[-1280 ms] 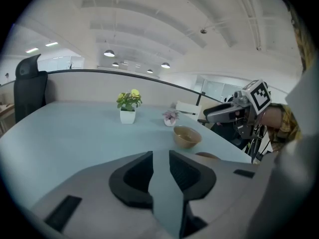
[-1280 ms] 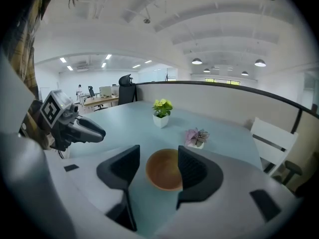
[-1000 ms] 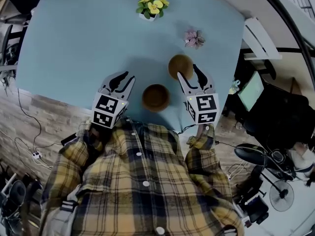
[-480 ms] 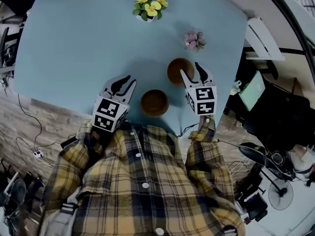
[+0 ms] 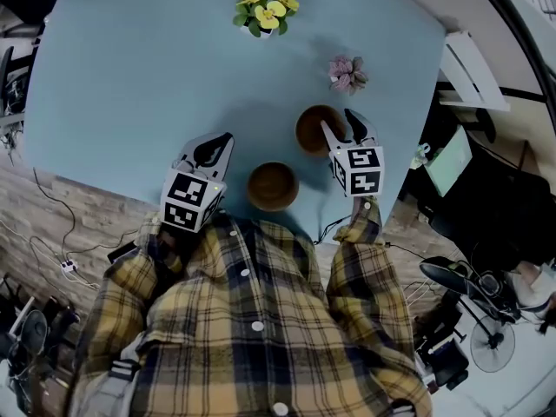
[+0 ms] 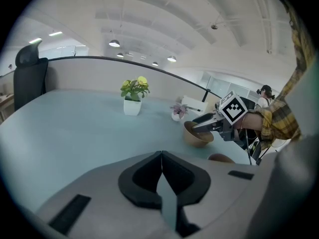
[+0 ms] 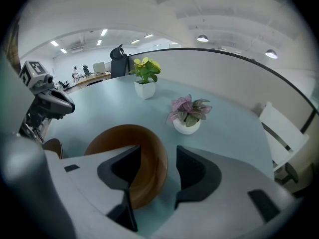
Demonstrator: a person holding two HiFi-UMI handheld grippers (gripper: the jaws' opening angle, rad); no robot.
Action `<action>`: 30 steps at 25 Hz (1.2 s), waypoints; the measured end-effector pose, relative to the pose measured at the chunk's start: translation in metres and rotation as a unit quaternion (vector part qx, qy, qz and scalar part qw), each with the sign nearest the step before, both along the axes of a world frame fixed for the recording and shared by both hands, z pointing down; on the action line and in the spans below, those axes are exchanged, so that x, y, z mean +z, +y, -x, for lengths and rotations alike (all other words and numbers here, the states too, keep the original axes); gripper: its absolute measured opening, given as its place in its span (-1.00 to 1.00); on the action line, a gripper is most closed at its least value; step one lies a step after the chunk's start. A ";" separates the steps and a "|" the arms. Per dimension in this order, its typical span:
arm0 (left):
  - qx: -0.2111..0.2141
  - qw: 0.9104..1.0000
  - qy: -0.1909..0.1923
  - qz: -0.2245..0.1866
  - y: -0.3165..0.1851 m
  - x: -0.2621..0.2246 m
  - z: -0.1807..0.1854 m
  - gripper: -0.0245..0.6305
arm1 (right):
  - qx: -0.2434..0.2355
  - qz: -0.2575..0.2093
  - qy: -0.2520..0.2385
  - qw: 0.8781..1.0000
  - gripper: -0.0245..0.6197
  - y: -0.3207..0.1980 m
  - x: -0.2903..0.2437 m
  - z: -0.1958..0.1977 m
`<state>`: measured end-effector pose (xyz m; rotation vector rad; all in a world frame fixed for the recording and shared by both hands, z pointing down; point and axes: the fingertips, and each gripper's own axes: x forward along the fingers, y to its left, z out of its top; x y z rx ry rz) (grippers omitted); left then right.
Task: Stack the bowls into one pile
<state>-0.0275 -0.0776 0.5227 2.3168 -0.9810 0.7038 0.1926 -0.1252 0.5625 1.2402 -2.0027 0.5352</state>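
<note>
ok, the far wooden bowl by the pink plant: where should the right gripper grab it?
Grip the far bowl by its rim wall on the right side as the head view shows it, coming down from above. It sits upright and open, so one jaw fits inside and one outside. The right gripper is open and straddles that rim, so closing there should probably hold it.

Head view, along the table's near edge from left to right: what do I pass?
left hand-held gripper → near bowl → right hand-held gripper. The farther bowl overlaps the right hand-held gripper, so it is left out.

Right tool [image 7: 157,152] open, bowl [image 7: 119,136] rim between jaws, pink plant [image 7: 188,114] beyond
</note>
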 end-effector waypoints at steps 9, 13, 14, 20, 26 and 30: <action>-0.008 1.000 -0.002 0.005 -0.003 0.005 0.002 -0.95 | -0.001 0.007 0.001 1.000 -0.59 -0.002 0.012 0.001; -0.007 1.000 -0.001 0.007 -0.003 0.005 0.002 -0.95 | -0.009 0.002 0.003 1.000 -0.70 -0.002 0.010 0.004; -0.007 1.000 -0.001 0.007 -0.002 0.005 0.002 -0.96 | -0.012 0.000 0.002 1.000 -0.71 -0.002 0.009 0.004; 0.001 1.000 0.002 0.006 0.000 0.003 -0.003 -0.95 | -0.011 -0.012 -0.038 0.999 -0.86 -0.002 -0.006 0.010; 0.002 1.000 0.006 -0.001 0.003 -0.003 -0.004 -0.95 | -0.018 -0.019 -0.044 0.999 -0.87 0.001 -0.018 0.015; 0.002 1.000 0.010 -0.012 0.003 -0.010 -0.003 -0.95 | -0.018 -0.030 -0.043 0.998 -0.87 0.002 -0.028 0.016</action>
